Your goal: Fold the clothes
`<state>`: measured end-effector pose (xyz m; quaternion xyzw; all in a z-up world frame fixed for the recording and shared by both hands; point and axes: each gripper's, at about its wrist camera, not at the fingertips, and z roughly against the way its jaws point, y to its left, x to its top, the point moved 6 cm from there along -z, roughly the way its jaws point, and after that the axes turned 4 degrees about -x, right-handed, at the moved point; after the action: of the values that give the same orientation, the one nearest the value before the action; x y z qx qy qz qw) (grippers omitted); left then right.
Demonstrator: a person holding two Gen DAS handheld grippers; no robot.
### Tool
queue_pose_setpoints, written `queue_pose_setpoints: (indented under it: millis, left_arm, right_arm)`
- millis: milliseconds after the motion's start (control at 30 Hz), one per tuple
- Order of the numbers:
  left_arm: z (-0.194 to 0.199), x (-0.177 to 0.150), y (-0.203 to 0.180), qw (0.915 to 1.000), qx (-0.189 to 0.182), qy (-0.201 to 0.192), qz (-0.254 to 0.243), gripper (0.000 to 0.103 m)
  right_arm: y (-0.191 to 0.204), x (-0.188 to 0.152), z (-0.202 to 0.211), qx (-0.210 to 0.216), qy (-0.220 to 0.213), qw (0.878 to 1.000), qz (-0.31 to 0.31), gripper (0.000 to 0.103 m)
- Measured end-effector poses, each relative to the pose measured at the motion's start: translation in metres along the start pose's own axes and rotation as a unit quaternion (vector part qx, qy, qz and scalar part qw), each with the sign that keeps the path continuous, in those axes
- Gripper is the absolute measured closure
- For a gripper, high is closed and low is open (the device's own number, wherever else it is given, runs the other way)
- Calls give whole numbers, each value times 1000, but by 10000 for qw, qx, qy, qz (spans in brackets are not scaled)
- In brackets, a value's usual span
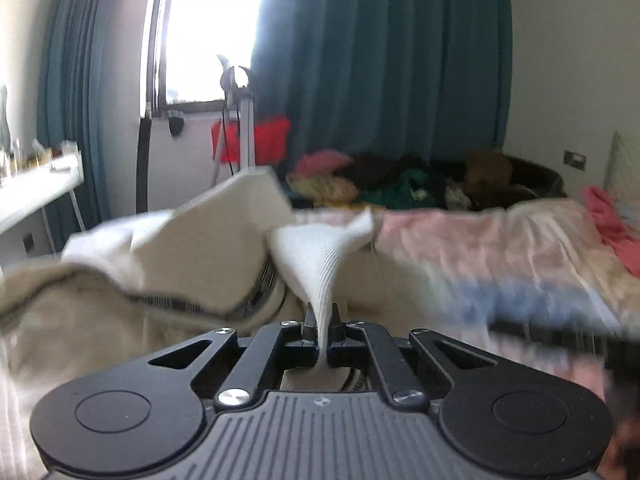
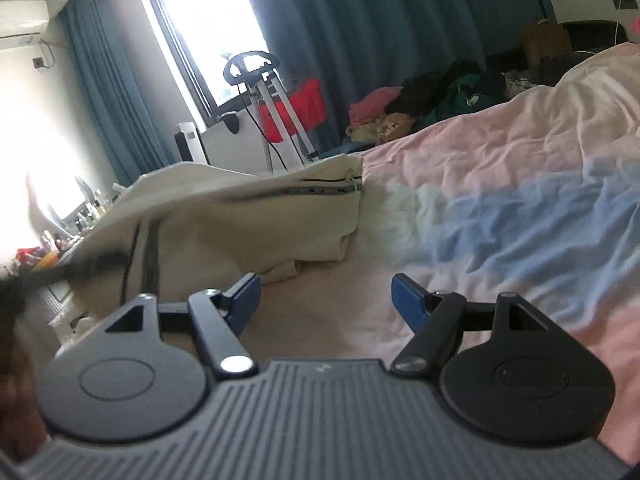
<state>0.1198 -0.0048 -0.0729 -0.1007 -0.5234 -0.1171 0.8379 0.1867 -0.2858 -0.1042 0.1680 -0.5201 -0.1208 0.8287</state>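
Observation:
My left gripper (image 1: 322,320) is shut on a pinch of white ribbed cloth (image 1: 324,252), which fans out upward from between the pads. That cloth belongs to a cream garment (image 1: 120,312) with a dark striped trim, lifted and blurred on the left of the left wrist view. The right wrist view shows the same cream garment (image 2: 248,220) draped over the bed's left part, its striped edge toward the window. My right gripper (image 2: 326,300) stands open above the bedsheet, with nothing between its blue pads (image 2: 406,300).
The bed carries a pink, white and blue sheet (image 2: 520,184). A heap of mixed clothes (image 1: 384,184) lies at its far side by teal curtains (image 1: 380,60). A red bin (image 1: 256,140) and a metal stand (image 1: 244,120) stand under the window. A white desk (image 1: 36,188) is at left.

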Motion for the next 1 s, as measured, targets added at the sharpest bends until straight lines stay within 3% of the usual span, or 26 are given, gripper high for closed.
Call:
queue_pose_setpoints:
  millis: [133, 333, 433, 500, 633, 900, 1000]
  left_arm:
    - [10, -34, 11, 9994, -64, 202, 267, 100]
    - [15, -39, 14, 9986, -182, 190, 448, 90]
    - [13, -40, 10, 9988, -212, 245, 365, 76]
    - [11, -40, 7, 9987, -262, 297, 323, 57]
    - [12, -40, 1, 9984, -347, 285, 343, 41]
    - [4, -38, 6, 9964, -502, 245, 643, 32]
    - [-8, -37, 14, 9945, -604, 189, 833, 32]
  right_arm:
    - [0, -8, 5, 277, 204, 9985, -431, 28]
    - [-2, -22, 7, 668, 425, 9916, -1027, 29]
    - [-4, -26, 4, 692, 475, 9902, -1119, 32]
    - [-5, -28, 2, 714, 517, 9888, -1206, 33]
    - [-14, -32, -8, 900, 679, 9796, -1662, 43]
    - [-29, 3, -85, 1155, 747, 9557, -2602, 57]
    - [-31, 23, -132, 1030, 699, 9550, -2693, 57]
